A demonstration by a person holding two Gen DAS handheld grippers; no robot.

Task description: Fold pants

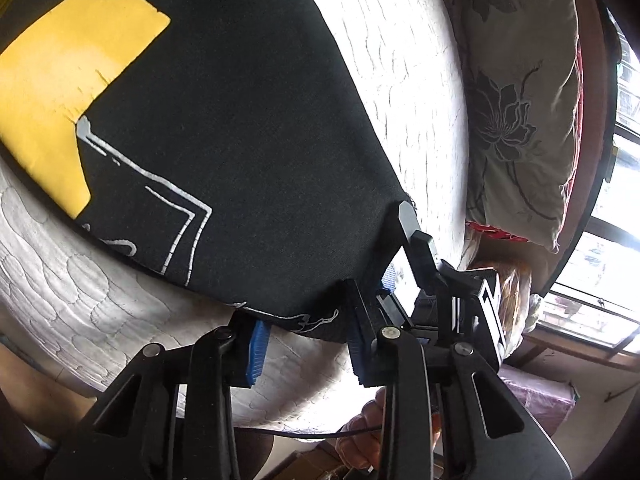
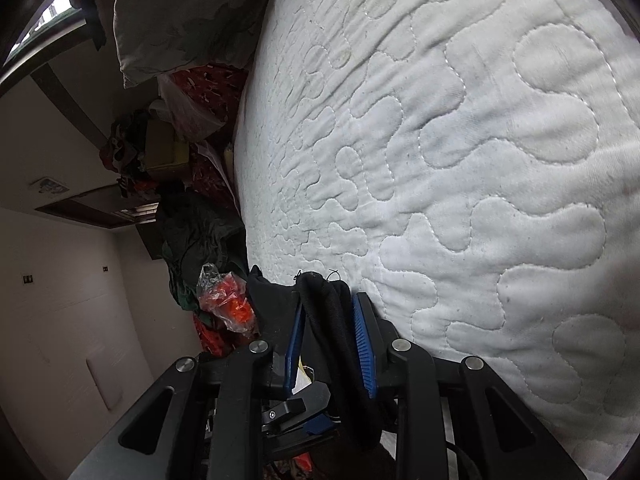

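Observation:
Black pants (image 1: 248,128) with a yellow patch (image 1: 68,80) and silver line print lie spread on the white quilted mattress (image 1: 404,92). At the pants' near hem, my left gripper (image 1: 308,340) stands with its blue pads on both sides of the edge, shut on the cloth. Just to its right, my right gripper (image 1: 396,248) holds the hem's far corner. In the right wrist view, the right gripper (image 2: 330,340) is shut on a bunched fold of the black pants (image 2: 320,304), beside the mattress (image 2: 480,160).
A flower-print pillow (image 1: 516,112) lies at the head of the bed, seen also as the pillow (image 2: 180,12). Beside the bed are piled clothes (image 2: 196,236) and a plastic bag with orange things (image 2: 228,304). A hand (image 1: 364,436) holds a handle below.

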